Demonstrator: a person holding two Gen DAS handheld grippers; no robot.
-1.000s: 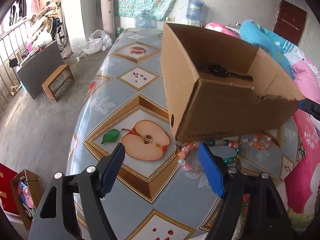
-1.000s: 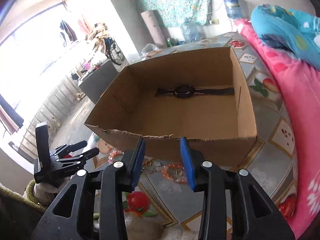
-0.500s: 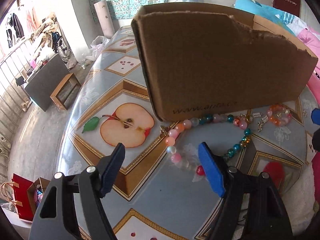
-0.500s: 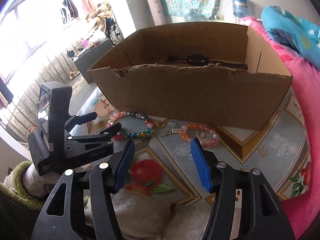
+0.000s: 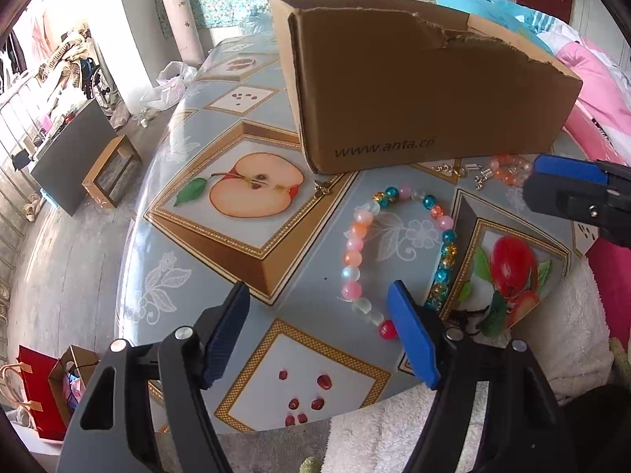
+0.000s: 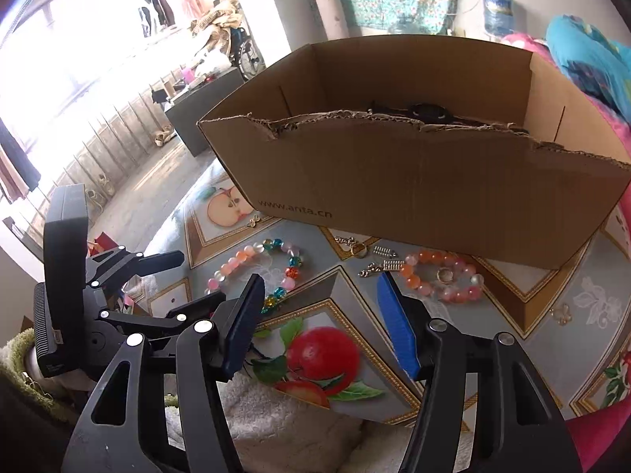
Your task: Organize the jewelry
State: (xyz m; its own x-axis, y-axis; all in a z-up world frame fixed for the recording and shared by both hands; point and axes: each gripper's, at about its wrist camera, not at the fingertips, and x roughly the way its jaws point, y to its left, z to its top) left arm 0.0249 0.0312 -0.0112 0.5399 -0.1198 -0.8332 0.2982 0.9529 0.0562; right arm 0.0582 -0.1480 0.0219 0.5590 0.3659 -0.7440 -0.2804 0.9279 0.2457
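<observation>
A brown cardboard box (image 5: 426,90) (image 6: 414,181) stands on the fruit-print table (image 5: 252,244); a black watch (image 6: 428,111) lies inside it. A multicoloured bead bracelet (image 5: 355,252) (image 6: 252,260) lies in front of the box. A smaller orange-pink bead bracelet (image 6: 437,280) (image 5: 508,167) with a ring and small metal pieces (image 6: 388,258) lies to the right. My left gripper (image 5: 319,339) is open, low over the big bracelet's near end. My right gripper (image 6: 319,319) is open and empty, just short of the small bracelet; it shows in the left wrist view (image 5: 568,189).
A small gold charm (image 5: 323,188) lies by the box's left corner. A white fluffy cloth (image 5: 572,315) covers the table's near right edge. Pink bedding (image 5: 599,90) is on the right. The floor with a stool (image 5: 112,171) and bags (image 5: 39,390) lies to the left.
Both grippers have dropped lower and drawn back from the box toward the table's near edge. The big bracelet now lies between the left gripper's fingers. Both remain open.
</observation>
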